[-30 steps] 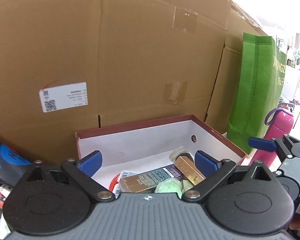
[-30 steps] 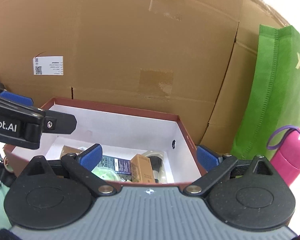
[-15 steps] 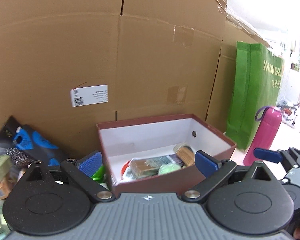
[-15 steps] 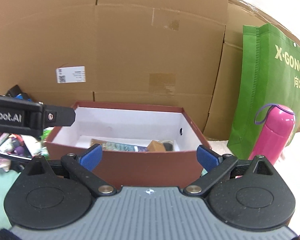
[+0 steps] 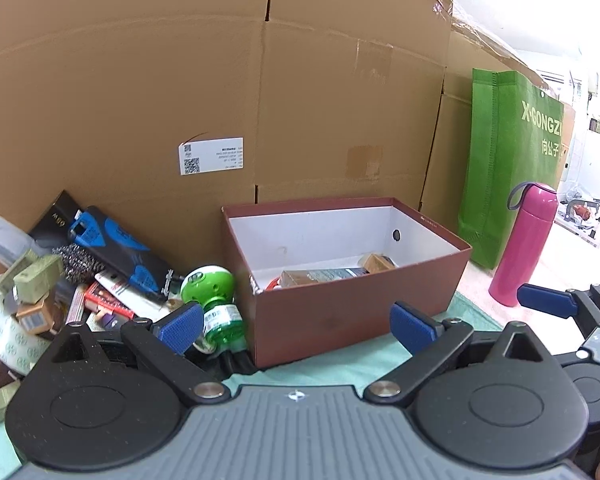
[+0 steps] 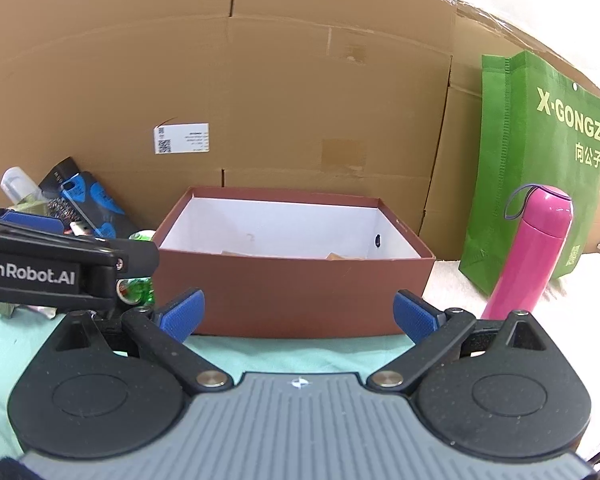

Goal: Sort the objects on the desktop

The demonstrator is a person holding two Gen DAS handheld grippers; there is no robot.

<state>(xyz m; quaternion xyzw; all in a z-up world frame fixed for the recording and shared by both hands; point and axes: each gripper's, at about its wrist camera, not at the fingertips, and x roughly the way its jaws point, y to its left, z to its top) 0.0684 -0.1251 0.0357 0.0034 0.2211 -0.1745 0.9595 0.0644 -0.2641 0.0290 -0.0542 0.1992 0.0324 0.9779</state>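
Both tools ride empty, jaws spread wide: left tool [image 5: 296, 326] and right tool [image 6: 298, 316] hang just short of the near wall of the box [image 5: 356, 312], w/ nothing between the blue pads [image 5: 180, 326]. Sorting looks partly done, by this view: a few items already lie in the box, incl. a printed carton [image 5: 320, 276] and a small tan pack [image 5: 376, 262], the rest of the floor hidden by the wall. Left of the box, a pile [image 5: 40, 280] waits on the green cloth of the bench [image 5: 340, 364]: a green bottle [image 5: 216, 300] just beside the box corner, a black-and-blue pack [image 5: 112, 248] leaning on the cardboard wall [image 5: 140, 80], a steel scourer [image 5: 78, 262], tape roll [image 5: 8, 338], small olive and tan boxes. Most of the job seems left. Legible writing: "GenRobot.AI" on the left tool's side, seen from the right cam; "X-GONGZI" plus three Chinese chars on the green bag [image 6: 540, 160]; "60W" approx. on a black carton [image 5: 56, 216]. QR shipping label [image 5: 211, 156] on the cardboard too small to read. Pink flask [image 6: 532, 248] stands right of the box, apart from it, in front of the bag.
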